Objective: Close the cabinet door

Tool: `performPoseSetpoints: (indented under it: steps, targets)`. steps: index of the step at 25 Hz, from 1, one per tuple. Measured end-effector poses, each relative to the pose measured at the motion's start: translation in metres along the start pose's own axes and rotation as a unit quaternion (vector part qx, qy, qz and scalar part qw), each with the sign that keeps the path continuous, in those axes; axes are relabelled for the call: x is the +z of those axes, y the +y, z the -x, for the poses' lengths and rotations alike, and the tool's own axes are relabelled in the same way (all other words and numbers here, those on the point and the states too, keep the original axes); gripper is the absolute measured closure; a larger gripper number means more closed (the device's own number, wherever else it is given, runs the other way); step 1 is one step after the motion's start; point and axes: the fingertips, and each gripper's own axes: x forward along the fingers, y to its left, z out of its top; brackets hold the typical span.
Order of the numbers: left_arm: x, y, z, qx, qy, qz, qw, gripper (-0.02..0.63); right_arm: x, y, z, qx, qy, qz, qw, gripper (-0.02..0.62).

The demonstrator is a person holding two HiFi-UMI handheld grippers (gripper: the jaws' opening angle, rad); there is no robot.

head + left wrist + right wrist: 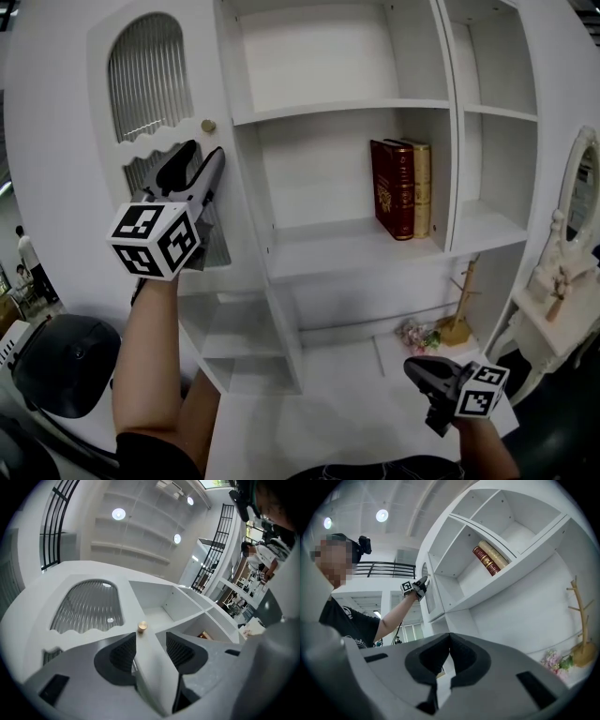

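Jaws of left gripper [151, 638] spread astride cabinet door [155, 682] edge; right gripper [449, 638] jaws pressed together, empty

Round ceiling lights [118, 513] shine above and ahead of the left gripper [151, 641], and black railings [216, 545] rise off to its right. A white dressing table [548, 323] with an oval mirror [583, 187] stands just right of the right gripper [420, 368].
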Motion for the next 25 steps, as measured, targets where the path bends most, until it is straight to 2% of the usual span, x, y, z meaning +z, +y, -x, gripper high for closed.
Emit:
performPoseSetpoints:
  steps: [5, 7, 10, 13, 20, 25]
  targets:
    - [-0.026, -0.029, 0.055, -0.027, 0.02, 0.08, 0.9962, 0.419, -0.001, 0.028, -0.017, 0.017, 0.003, 0.018, 1.0, 0.589]
    - [-0.045, -0.052, 0.085, -0.051, 0.042, 0.118, 0.9909, 0.419, -0.008, 0.046, -0.026, 0.029, 0.006, 0.021, 0.999, 0.589]
    - [-0.07, -0.091, 0.13, -0.092, 0.072, 0.173, 0.9779, 0.419, -0.021, 0.073, -0.042, 0.047, 0.02, 0.016, 0.999, 0.589]
    - [-0.095, -0.126, 0.181, -0.129, 0.107, 0.225, 0.9598, 0.42, -0.039, 0.098, -0.052, 0.046, 0.041, 0.024, 0.998, 0.589]
    - [-0.126, -0.206, 0.294, -0.2, 0.164, 0.333, 0.9068, 0.423, -0.082, 0.149, -0.061, 0.045, 0.07, 0.003, 0.997, 0.589]
    - [-0.147, -0.251, 0.359, -0.208, 0.2, 0.392, 0.8739, 0.45, -0.111, 0.177, -0.061, 0.046, 0.082, -0.017, 0.995, 0.589]
